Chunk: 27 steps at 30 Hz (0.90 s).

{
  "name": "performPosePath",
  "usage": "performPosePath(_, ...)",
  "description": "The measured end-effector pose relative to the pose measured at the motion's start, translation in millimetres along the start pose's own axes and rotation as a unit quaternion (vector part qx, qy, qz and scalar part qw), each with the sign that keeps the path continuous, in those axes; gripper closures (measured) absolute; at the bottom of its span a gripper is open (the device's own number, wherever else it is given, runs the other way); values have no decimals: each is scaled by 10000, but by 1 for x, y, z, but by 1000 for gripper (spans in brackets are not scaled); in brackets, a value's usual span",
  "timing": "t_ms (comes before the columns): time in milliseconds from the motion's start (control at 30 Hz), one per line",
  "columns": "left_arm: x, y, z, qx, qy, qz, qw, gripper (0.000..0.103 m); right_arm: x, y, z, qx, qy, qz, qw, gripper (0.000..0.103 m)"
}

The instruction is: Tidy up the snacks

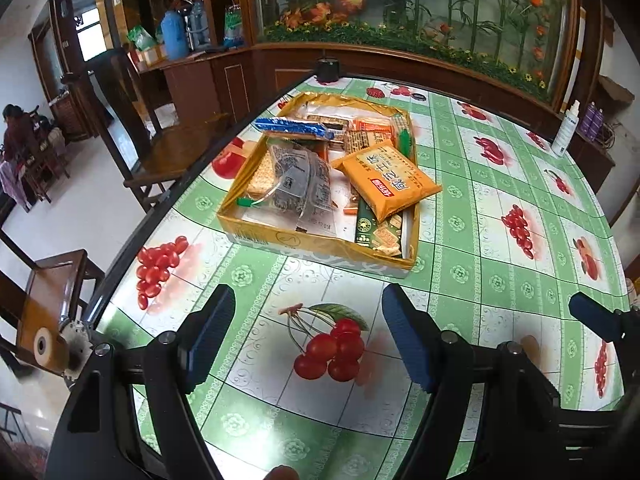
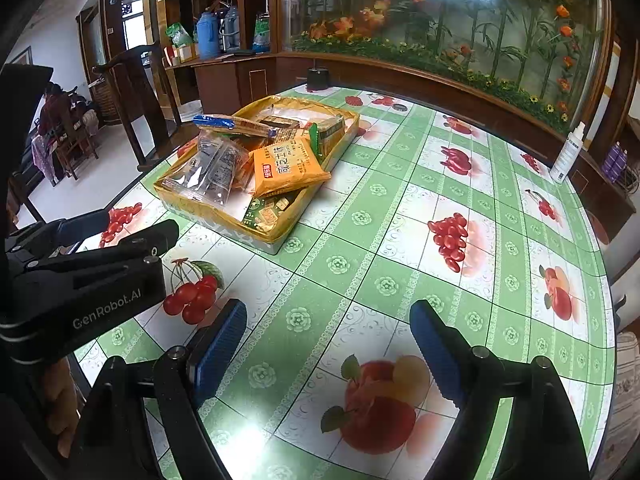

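A shallow gold cardboard tray (image 1: 280, 236) stands on the table, also in the right wrist view (image 2: 280, 230). It holds several snack packs: an orange cracker pack (image 1: 390, 178) (image 2: 290, 166) lying on top, a clear bag of dark snacks (image 1: 298, 182) (image 2: 210, 168), a blue pack (image 1: 294, 127) (image 2: 232, 123) and a green cracker pack (image 1: 378, 232) (image 2: 266, 210). My left gripper (image 1: 308, 338) is open and empty, short of the tray's near side. My right gripper (image 2: 328, 344) is open and empty, to the right of the left one, over the tablecloth.
The table wears a green-and-white fruit-print cloth (image 2: 400, 240). A white spray bottle (image 2: 568, 152) stands at the far right edge. A black round object (image 1: 328, 70) sits at the far edge. Wooden chairs (image 1: 132, 120) stand left of the table. A planter wall runs behind.
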State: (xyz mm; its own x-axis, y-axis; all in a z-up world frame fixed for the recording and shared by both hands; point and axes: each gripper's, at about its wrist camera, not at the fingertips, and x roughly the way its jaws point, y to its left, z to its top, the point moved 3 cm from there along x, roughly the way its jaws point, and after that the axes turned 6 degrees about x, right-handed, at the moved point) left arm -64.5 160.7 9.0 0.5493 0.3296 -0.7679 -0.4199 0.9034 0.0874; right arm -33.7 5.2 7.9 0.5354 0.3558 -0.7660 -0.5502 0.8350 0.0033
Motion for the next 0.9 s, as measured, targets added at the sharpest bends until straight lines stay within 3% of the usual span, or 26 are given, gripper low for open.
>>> performPosePath(233,1,-4,0,46,-77,-5,10000,27,6,0,0,-13,96,-21,10000,17)
performPosePath(367,-8,-7,-1,150,-240,320,9991,27,8,2,0,-44,96,-20,9999,18)
performPosePath(900,-3,-15,1,356,-88,30,9993,27,11,1,-1,-45,136,-36,9999,18)
